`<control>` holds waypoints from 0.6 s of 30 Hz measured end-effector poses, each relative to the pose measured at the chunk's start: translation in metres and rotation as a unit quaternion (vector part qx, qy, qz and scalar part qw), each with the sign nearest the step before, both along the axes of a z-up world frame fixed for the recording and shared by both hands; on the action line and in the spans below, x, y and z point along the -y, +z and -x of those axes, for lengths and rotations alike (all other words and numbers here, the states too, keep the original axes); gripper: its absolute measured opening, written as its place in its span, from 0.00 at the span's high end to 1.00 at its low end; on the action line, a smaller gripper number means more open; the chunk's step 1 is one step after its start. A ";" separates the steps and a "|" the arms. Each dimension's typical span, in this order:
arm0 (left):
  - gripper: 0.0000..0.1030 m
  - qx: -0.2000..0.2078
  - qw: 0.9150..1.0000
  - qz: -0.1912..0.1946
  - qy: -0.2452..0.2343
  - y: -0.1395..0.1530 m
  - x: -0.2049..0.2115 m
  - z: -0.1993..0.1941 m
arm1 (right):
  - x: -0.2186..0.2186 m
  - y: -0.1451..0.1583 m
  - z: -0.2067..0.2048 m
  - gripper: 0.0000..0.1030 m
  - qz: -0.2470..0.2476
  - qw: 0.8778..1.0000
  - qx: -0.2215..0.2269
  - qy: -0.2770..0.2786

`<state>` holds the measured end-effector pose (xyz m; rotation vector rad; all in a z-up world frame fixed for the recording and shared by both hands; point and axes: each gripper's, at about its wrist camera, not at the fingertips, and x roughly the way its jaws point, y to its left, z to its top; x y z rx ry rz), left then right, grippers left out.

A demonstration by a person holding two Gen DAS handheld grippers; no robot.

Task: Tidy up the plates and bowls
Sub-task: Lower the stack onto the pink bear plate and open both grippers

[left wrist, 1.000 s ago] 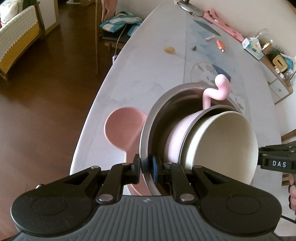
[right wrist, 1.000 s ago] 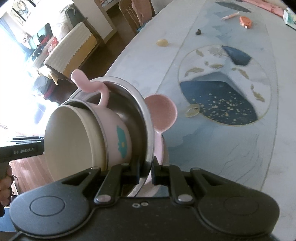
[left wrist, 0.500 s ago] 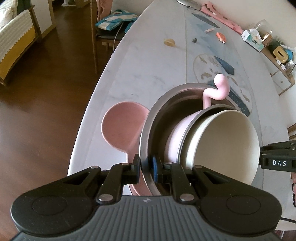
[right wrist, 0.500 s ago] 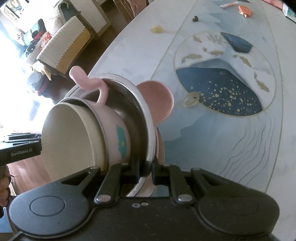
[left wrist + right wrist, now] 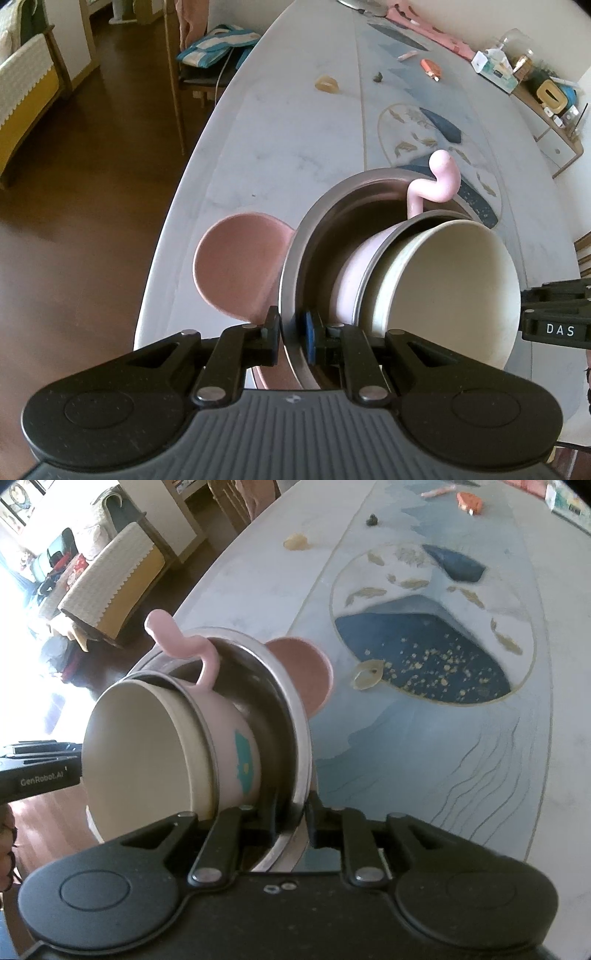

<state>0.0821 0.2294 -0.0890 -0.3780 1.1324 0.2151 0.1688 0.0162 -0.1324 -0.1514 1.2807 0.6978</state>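
Observation:
A steel bowl (image 5: pixel 321 206) holds a pink cup with a curled handle (image 5: pixel 439 181), and a cream bowl (image 5: pixel 454 295) nests inside that cup. A pink ear-shaped plate (image 5: pixel 236 269) lies under the stack. My left gripper (image 5: pixel 291 336) is shut on the steel bowl's rim. My right gripper (image 5: pixel 295 819) is shut on the opposite rim of the steel bowl (image 5: pixel 291 709). The stack hangs tilted above the table, with the cream bowl (image 5: pixel 140 757) and the pink plate (image 5: pixel 306 672) also in the right wrist view.
The marble table (image 5: pixel 280 122) has a blue and gold inlay (image 5: pixel 424 657). Small items lie far off: a beige ring (image 5: pixel 327 83), an orange piece (image 5: pixel 430 68), boxes at the far edge (image 5: pixel 495 70). A chair (image 5: pixel 207 51) stands by the table's left side.
The stack, held by both grippers, has shifted slightly along the table towards the far end. The grip on the rim is the same.

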 end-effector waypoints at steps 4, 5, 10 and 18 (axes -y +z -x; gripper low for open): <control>0.87 0.002 1.000 -0.010 -0.004 0.002 0.000 0.001 | 0.003 0.000 -0.001 0.73 0.004 1.000 -0.003 -0.011; 0.87 0.001 1.000 -0.015 -0.007 0.002 0.000 0.002 | 0.004 0.000 -0.001 0.71 0.005 1.000 -0.001 -0.014; 0.84 -0.003 1.000 -0.008 -0.014 0.002 -0.006 0.004 | 0.012 0.005 0.004 0.62 0.002 1.000 0.008 -0.026; 0.44 0.015 1.000 -0.020 0.002 0.012 -0.010 0.015 | 0.020 0.017 0.015 0.50 -0.004 0.999 0.029 -0.034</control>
